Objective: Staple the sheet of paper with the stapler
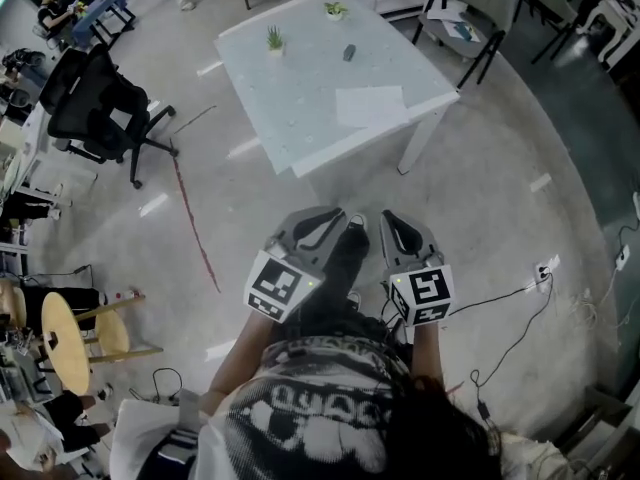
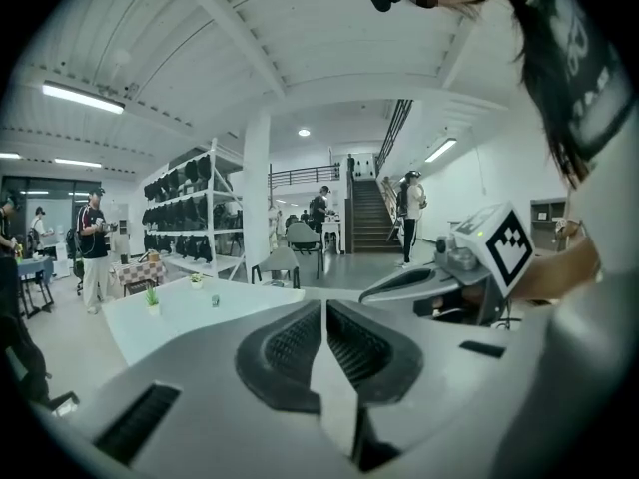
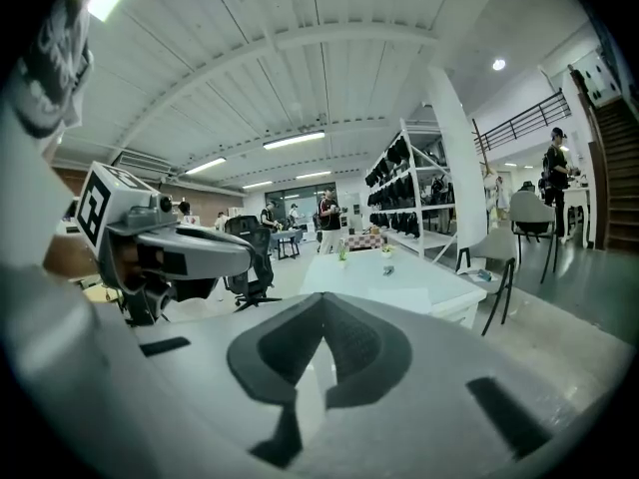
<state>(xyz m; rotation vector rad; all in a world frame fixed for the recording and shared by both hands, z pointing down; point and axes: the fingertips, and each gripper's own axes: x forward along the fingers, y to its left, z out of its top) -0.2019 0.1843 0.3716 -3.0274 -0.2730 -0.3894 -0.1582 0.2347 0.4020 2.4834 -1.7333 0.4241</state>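
While the left gripper (image 1: 318, 228) and right gripper (image 1: 402, 234) are both pressed together on nothing, the sheet (image 1: 370, 106) lies on the bench (image 1: 290, 108) at twelve o'clock, well apart, slightly nearer the right; the likely stapler (image 1: 349, 53) sits at eleven o'clock beyond it

My head camera looks steeply down past my chest, with the surface (image 1: 300, 108) well ahead. A camera rides close behind the jaws of my left hand-held gripper (image 2: 324, 312) and of my right hand-held gripper (image 3: 321, 302), each facing roughly level. All three views share that surface, far off.
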